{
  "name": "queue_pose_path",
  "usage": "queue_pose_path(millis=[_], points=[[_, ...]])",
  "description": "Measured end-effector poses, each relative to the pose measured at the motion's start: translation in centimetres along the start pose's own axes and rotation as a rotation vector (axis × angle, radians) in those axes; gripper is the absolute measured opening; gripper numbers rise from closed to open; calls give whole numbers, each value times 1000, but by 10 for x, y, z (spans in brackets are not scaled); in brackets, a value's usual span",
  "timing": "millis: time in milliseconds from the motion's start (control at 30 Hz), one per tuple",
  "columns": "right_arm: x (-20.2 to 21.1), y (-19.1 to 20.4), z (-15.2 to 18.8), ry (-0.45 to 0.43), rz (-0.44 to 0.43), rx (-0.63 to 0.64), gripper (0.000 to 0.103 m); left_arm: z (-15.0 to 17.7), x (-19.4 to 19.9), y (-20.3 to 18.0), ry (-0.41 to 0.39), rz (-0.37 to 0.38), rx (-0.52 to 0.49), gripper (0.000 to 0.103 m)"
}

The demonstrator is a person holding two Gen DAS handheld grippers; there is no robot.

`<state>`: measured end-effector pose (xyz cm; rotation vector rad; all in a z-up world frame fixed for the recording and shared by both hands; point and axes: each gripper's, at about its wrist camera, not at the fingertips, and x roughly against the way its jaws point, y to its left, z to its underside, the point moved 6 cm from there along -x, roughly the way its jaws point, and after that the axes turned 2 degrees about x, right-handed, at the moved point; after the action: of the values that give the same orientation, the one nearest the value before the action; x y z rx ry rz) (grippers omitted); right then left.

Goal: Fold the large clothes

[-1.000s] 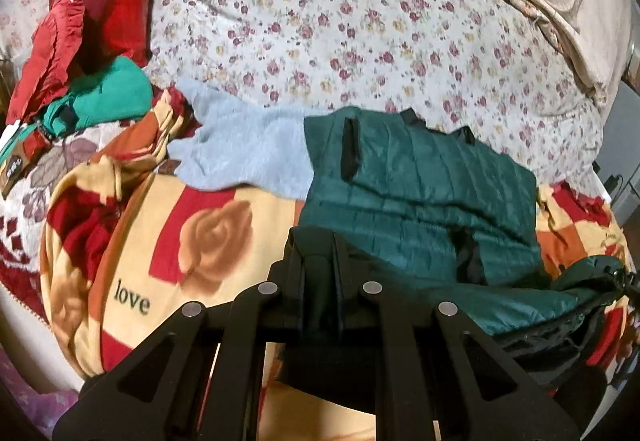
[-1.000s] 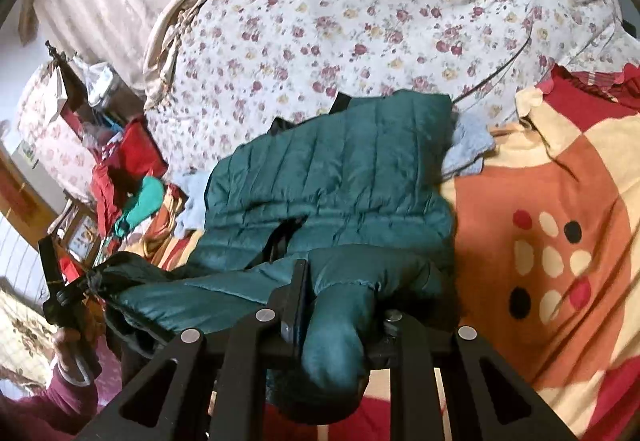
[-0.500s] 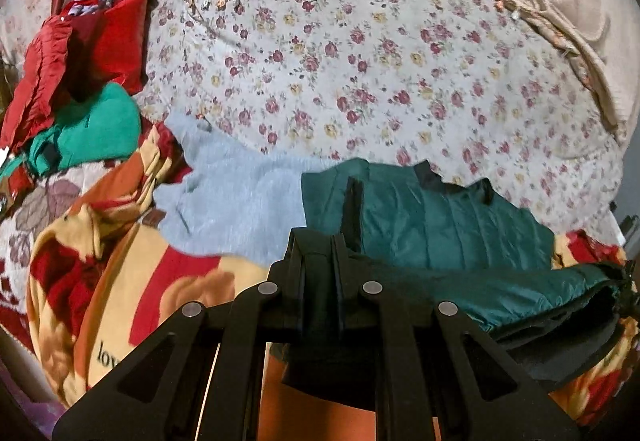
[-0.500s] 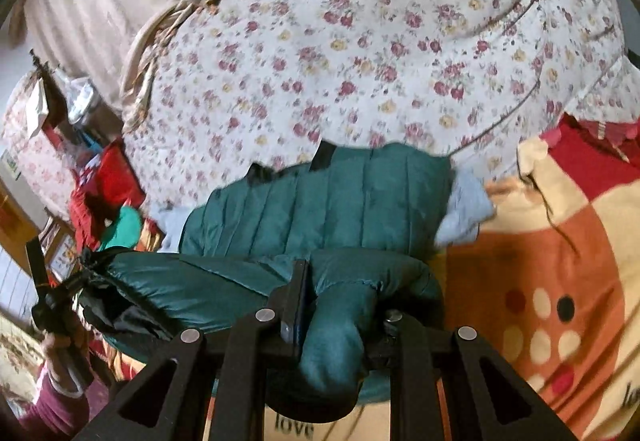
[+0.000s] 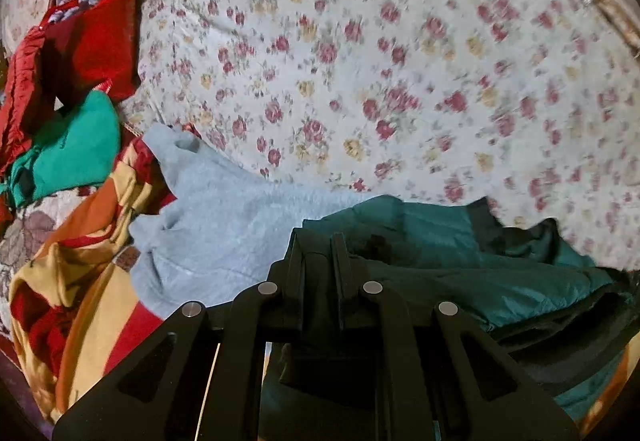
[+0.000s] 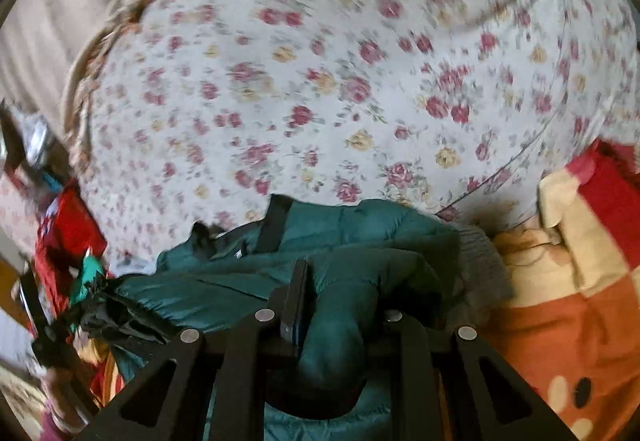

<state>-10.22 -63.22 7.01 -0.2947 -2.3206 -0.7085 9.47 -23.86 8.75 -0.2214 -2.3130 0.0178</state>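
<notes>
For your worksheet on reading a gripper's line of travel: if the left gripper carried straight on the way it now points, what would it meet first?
The left gripper is shut on the green jacket, whose folded body lies straight ahead, so that comes first. Beyond it lies the floral bedspread; depth is uncertain.

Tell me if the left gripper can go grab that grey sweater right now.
Probably not yet. The left gripper is shut on the green jacket, so its jaws are occupied. The grey sweater lies uncovered just beside it, with nothing across the way, so it looks reachable once the jacket is let go.
</notes>
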Motion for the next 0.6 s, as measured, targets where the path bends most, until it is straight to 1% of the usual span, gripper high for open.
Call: queue_pose_path(millis=[100, 167, 267, 333, 400, 433, 467, 500, 533, 600], points=[[-33, -18, 1, 25, 3, -63, 17, 5, -25, -6, 16, -40, -12, 13], [-49, -27, 4, 25, -5, -99, 19, 7, -36, -11, 17, -63, -26, 14], [-62, -30, 4, 12, -28, -110, 24, 10, -51, -16, 33, -91, -42, 16], [-60, -29, 4, 1, -43, -103, 28, 12, -58, -14, 42, -94, -30, 18], [-54, -27, 4, -8, -64, -101, 36, 13, -60, -12, 36, -88, -14, 21], [-49, -25, 5, -14, -71, -95, 38, 14, -60, -11, 28, -88, -7, 27], [-43, -24, 5, -22, -70, -84, 42, 14, -60, -11, 24, -97, -5, 32], [-37, -22, 6, -27, -67, -74, 49, 14, -61, -8, 20, -107, 2, 42], [-29, -19, 7, -36, -62, -57, 55, 14, -62, -6, 20, -105, 11, 46], [-16, -13, 7, -60, -45, -29, 78, 15, -64, -2, 29, -81, 45, 49]])
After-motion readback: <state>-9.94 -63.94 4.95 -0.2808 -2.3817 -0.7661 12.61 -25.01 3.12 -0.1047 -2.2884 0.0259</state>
